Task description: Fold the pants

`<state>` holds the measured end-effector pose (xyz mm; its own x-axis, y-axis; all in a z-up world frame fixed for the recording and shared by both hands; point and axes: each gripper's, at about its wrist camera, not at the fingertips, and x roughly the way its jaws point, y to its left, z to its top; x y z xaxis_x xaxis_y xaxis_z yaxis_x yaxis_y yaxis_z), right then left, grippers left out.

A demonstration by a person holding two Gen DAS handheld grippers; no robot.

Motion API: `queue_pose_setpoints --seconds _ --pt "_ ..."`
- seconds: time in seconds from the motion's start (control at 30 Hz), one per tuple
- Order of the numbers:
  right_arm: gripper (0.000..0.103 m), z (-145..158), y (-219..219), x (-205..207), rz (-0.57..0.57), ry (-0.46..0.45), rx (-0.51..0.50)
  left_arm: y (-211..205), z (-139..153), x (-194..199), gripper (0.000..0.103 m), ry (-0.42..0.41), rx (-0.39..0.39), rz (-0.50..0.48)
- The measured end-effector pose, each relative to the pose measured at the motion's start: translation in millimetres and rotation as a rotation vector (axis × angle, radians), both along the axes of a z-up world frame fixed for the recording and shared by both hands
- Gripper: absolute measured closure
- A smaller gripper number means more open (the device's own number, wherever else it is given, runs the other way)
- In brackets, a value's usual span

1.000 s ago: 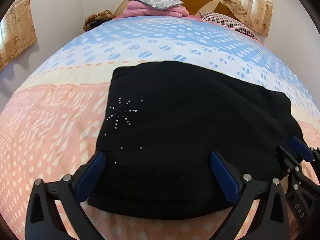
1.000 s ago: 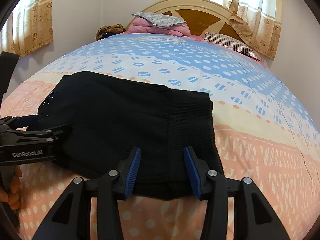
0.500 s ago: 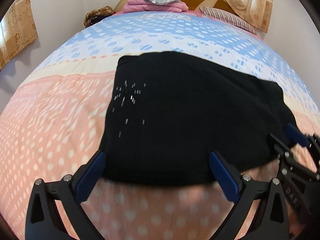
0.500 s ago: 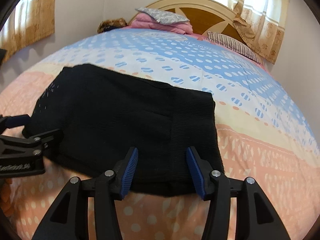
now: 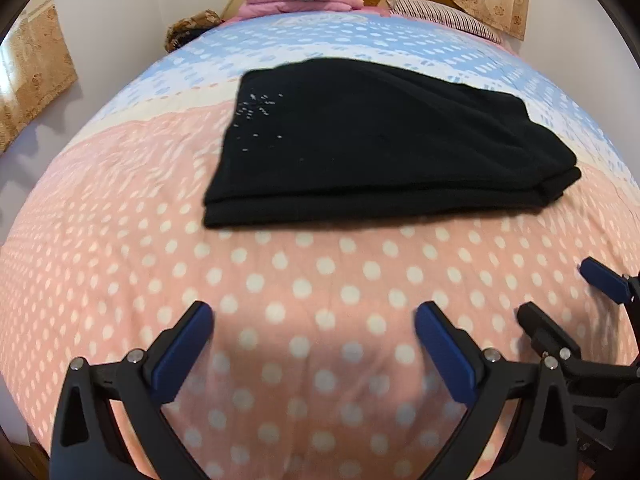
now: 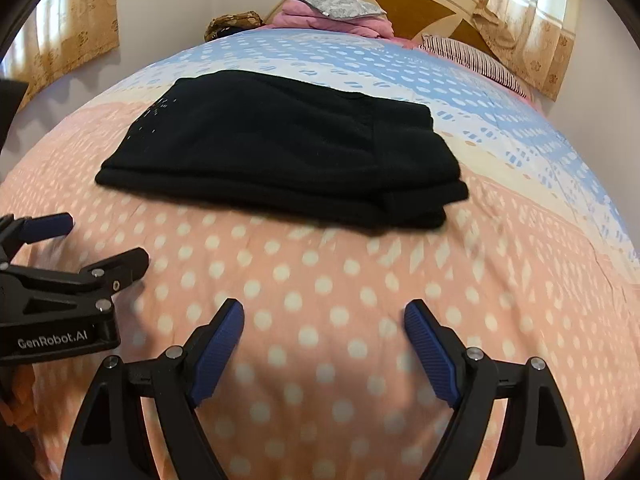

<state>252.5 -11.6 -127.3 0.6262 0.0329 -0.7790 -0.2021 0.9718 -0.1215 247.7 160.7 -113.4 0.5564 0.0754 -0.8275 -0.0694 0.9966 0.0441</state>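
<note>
Black pants (image 5: 384,140), folded into a flat layered rectangle with a sparkly stud pattern at the far left corner, lying on the polka-dot bedspread (image 5: 320,280) toward the middle of the bed. Left gripper (image 5: 314,344) spread wide over bare pink spread, holding nothing, well short of the pants. Right gripper (image 6: 324,344) likewise gaping and empty, just beside the left. Pink folded bedding (image 6: 332,16) and striped pillow (image 6: 472,58) by the headboard.

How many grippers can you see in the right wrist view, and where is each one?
2. The right gripper fills the bottom centre, open above the dotted bedspread. The left gripper enters from the left edge, also open, short of the folded black pants.
</note>
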Motion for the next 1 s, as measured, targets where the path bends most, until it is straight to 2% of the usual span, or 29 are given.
queue_pose_setpoints --seconds 0.13,0.2,0.27,0.33,0.37,0.47,0.57,0.7,0.73,0.9,1.0 --pt "0.019 6.3 -8.7 -16.3 -0.032 0.005 0.054 -5.8 15.8 -30.3 0.000 -0.089 0.074 -0.010" --pt "0.019 11.8 -13.6 -22.3 -0.065 0.013 0.121 -6.9 26.7 -50.0 0.000 -0.143 0.097 -0.020" --pt "0.019 16.7 -24.4 -32.4 -0.117 0.023 0.239 -5.7 33.9 -70.4 0.000 -0.177 0.105 -0.021" --pt "0.019 17.5 -32.9 -41.3 -0.155 0.061 0.367 -2.3 37.5 -77.8 0.000 -0.178 0.086 -0.027" --pt "0.019 17.2 -32.7 -45.3 -0.167 0.078 0.395 0.2 38.3 -86.8 0.000 -0.177 0.066 -0.030" --pt "0.019 19.5 -28.2 -61.2 -0.187 0.102 0.408 6.3 42.7 -96.8 0.000 -0.167 0.022 -0.019" --pt "0.019 26.9 -27.4 -79.8 -0.204 0.096 0.395 3.4 51.3 -116.6 0.000 -0.199 -0.021 -0.008" --pt "0.019 52.3 -27.5 -111.1 -0.234 -0.028 0.331 -9.6 73.0 -137.1 0.000 -0.286 0.010 -0.017" --pt "0.019 62.9 -26.9 -123.3 -0.240 -0.086 0.318 -14.0 78.8 -140.6 0.000 -0.301 0.026 -0.016" --pt "0.019 97.0 -30.6 -156.7 -0.262 -0.261 0.277 -30.7 100.5 -158.6 0.000 -0.374 0.104 -0.021" --pt "0.019 110.3 -38.2 -172.3 -0.290 -0.339 0.258 -34.2 108.5 -166.7 0.000 -0.408 0.129 -0.011"
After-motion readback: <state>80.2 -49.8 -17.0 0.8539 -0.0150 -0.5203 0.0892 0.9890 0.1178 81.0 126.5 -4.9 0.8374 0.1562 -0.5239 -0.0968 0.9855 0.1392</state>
